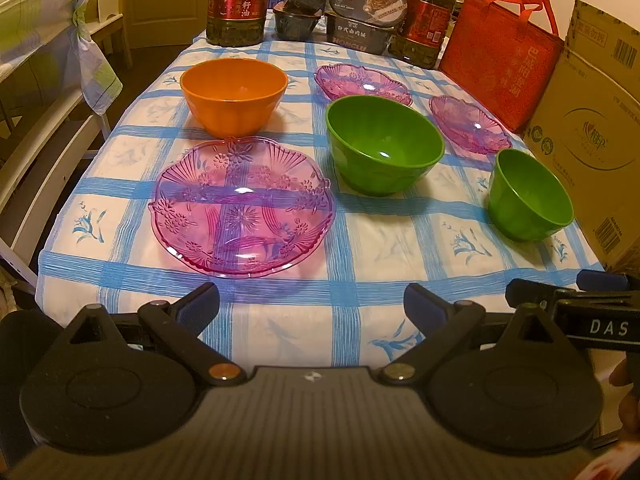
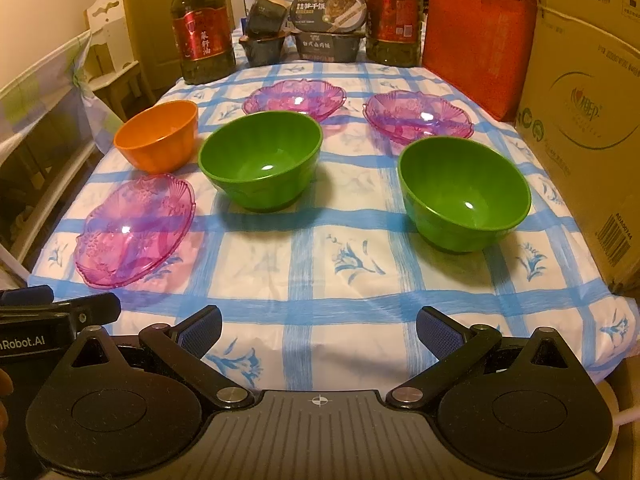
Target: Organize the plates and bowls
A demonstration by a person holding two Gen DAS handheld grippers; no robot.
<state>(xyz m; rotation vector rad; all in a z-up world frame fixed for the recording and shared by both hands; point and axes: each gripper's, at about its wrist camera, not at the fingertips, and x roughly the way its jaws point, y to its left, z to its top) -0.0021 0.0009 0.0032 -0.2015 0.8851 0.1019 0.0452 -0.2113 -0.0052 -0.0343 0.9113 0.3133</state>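
Hovering at bottom of frame, left gripper (image 1: 312,308) and right gripper (image 2: 319,330) gape, holding nothing; 3 bowls, 3 plates above.

Both cameras sit low at the near end of a table with a blue-and-white checked cloth (image 1: 360,248) and look along it toward the far end, tilted a little down. The left wrist camera is over the left part of the near edge, so the see-through pink glass plate with flower patterns (image 1: 242,206) lies close in front of it. The right wrist camera is further right, so the green plastic bowl on the right side (image 2: 464,194) is closest to it. Both views show the same plates, bowls, tall oil bottles (image 2: 203,46) and red bag (image 1: 500,60). Each view catches the other gripper at its side edge.
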